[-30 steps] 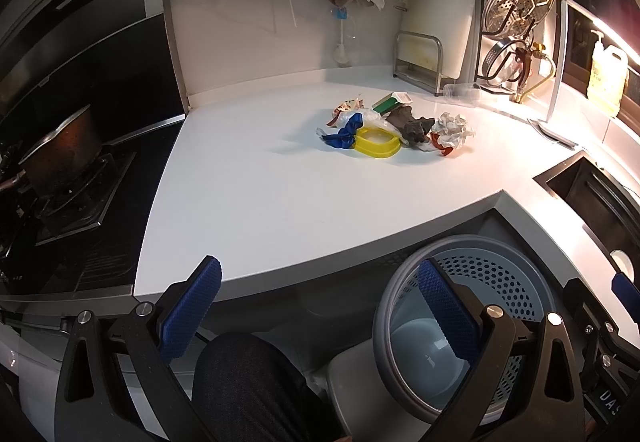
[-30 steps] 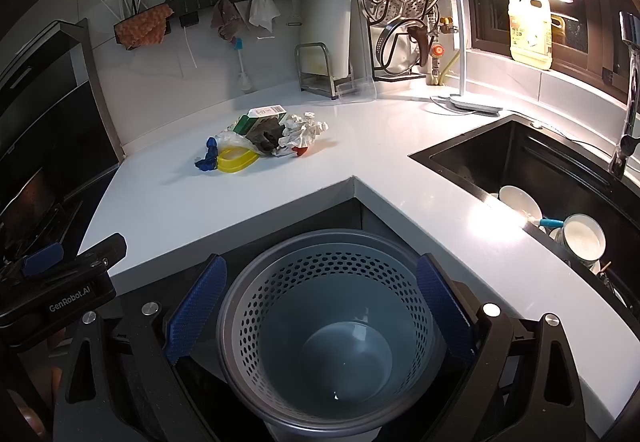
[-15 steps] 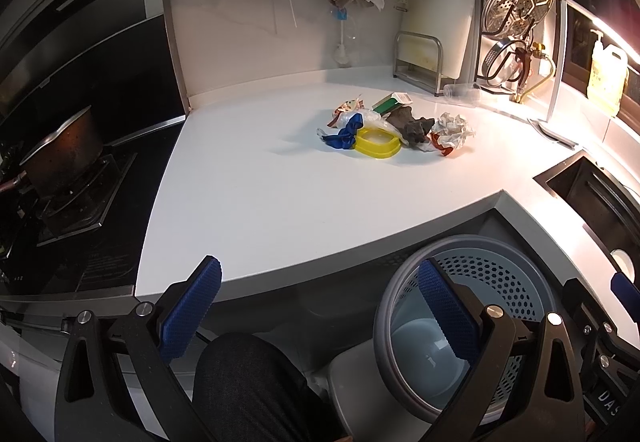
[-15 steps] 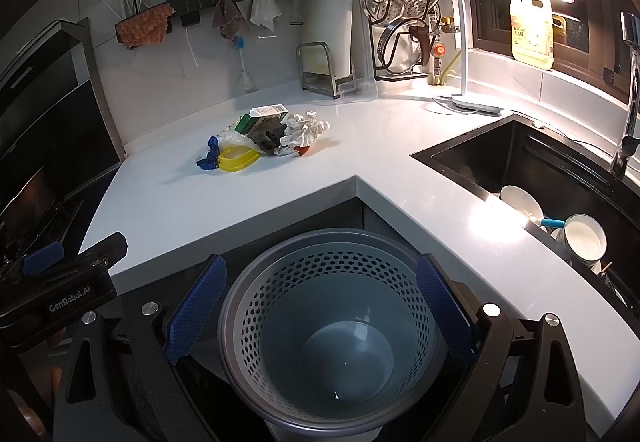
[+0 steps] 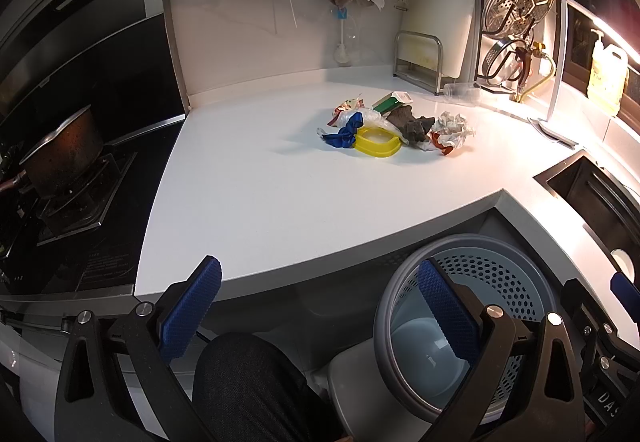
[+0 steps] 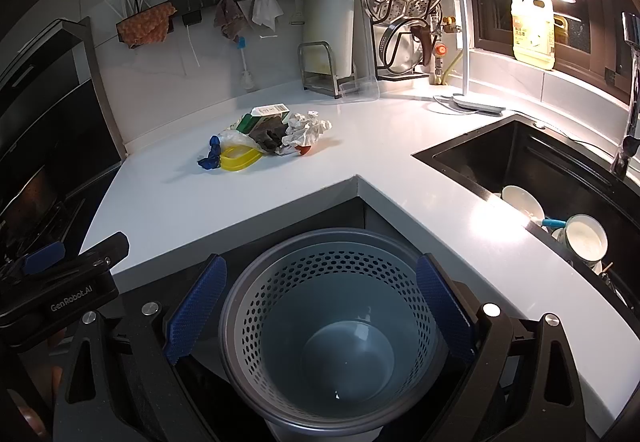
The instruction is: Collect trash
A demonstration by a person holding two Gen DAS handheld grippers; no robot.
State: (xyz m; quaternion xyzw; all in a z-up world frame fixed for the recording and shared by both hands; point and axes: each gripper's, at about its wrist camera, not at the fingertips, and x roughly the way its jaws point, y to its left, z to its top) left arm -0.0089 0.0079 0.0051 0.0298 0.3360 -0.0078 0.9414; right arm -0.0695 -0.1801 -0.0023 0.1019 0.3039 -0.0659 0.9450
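Observation:
A pile of trash (image 5: 396,126) (image 6: 266,142) lies far back on the white counter: a yellow plastic ring (image 5: 377,141), a blue scrap (image 5: 343,133), crumpled white paper (image 5: 452,128), a dark brown scrap and a green-and-white carton (image 5: 392,101). A grey perforated waste bin (image 6: 336,318) (image 5: 476,322) stands below the counter's inner corner. My left gripper (image 5: 320,314) hangs open below the counter edge, well short of the pile. Directly above the bin my right gripper (image 6: 320,314) is open too, its blue pads on either side of the rim, holding nothing.
A stove with a dark pan (image 5: 60,154) lies left. A black sink (image 6: 560,194) holding cups sits right. A lamp (image 6: 472,98), a pot rack and a soap jug (image 6: 534,30) line the back. A dark-trousered knee (image 5: 248,382) shows below the left gripper.

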